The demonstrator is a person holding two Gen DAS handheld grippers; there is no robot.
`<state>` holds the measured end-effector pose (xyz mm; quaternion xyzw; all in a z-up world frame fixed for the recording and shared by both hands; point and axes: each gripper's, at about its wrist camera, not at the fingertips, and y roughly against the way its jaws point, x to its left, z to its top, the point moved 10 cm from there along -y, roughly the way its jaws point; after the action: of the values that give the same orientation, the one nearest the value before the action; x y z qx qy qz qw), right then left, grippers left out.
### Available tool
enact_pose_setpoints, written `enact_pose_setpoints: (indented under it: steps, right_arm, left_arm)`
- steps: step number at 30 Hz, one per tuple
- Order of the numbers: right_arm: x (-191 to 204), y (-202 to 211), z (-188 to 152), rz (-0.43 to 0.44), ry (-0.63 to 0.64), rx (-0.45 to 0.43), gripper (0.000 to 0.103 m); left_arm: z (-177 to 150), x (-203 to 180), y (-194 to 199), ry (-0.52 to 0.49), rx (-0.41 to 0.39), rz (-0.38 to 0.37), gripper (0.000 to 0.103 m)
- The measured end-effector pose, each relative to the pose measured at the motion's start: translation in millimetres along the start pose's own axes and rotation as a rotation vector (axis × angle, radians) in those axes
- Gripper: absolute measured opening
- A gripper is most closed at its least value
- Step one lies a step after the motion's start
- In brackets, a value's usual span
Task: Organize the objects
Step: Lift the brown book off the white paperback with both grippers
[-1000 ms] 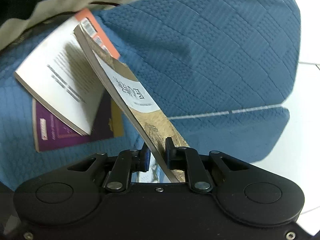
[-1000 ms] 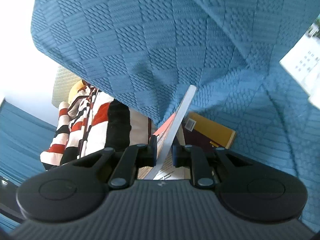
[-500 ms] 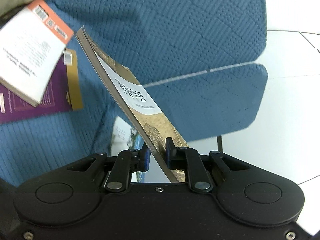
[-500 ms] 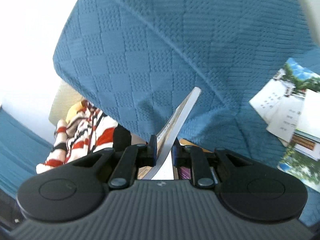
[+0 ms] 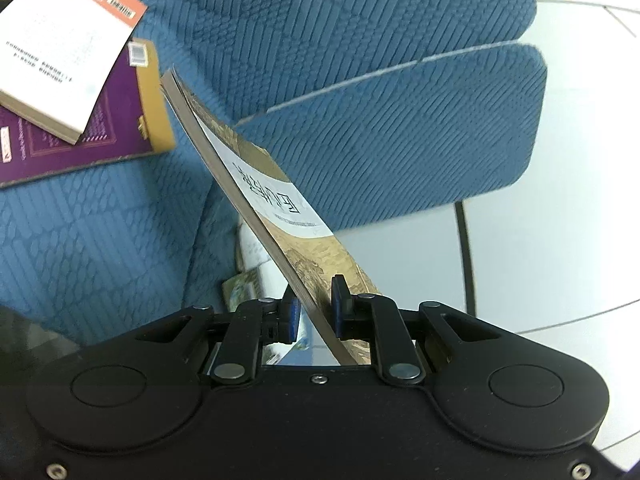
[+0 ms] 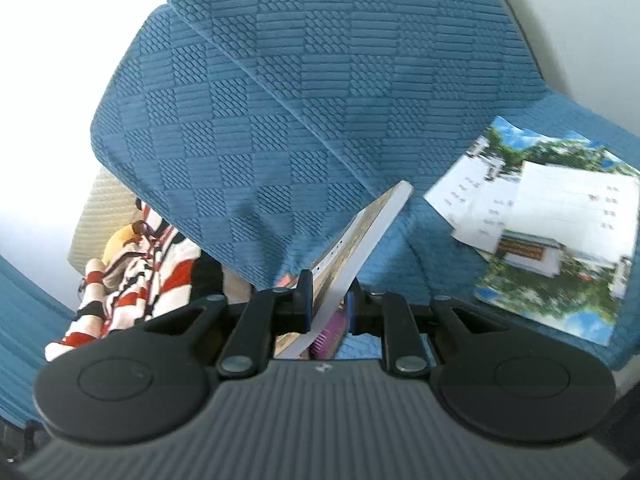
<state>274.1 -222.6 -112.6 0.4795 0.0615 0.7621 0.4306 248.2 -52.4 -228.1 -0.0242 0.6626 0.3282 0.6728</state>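
Left tool (image 5: 314,312) was clamped on the lower corner of a tan-and-white book (image 5: 276,216), pads pressing both covers. Book stood on edge, tilted, long axis running from the tool up and away to the left, far corner pointing at the blue sofa (image 5: 360,40) backrest. It was in the air above the seat, touching nothing else.

Beyond its far corner, a purple book (image 5: 80,148) lay flat on the seat with a white-and-orange book (image 5: 60,52) stacked on top, overlapping its upper part. Small booklets lay low behind the held book, blurred.

Right tool (image 6: 328,300) gripped a thin grey-edged book (image 6: 360,240) near its bottom end, narrow gap. This one leaned up and to the right, top corner pointing toward the sofa's back cushion (image 6: 320,100). A scenic-cover booklet (image 6: 552,232) lay flat on the seat to the right, well apart. A striped red-white-black garment (image 6: 132,272) sat at left behind the cushion.
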Motion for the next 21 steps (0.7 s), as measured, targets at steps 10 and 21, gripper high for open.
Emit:
enact_pose_setpoints:
  steps: [10, 21]
  right_arm:
    - [-38, 4, -45, -0.104, 0.034, 0.037, 0.020]
    - [-47, -3, -105, -0.132, 0.086, 0.125, 0.020]
  left_arm:
    - [-30, 47, -18, -0.036, 0.069, 0.098, 0.015]
    - [-46, 77, -8, -0.152, 0.066, 0.279, 0.013]
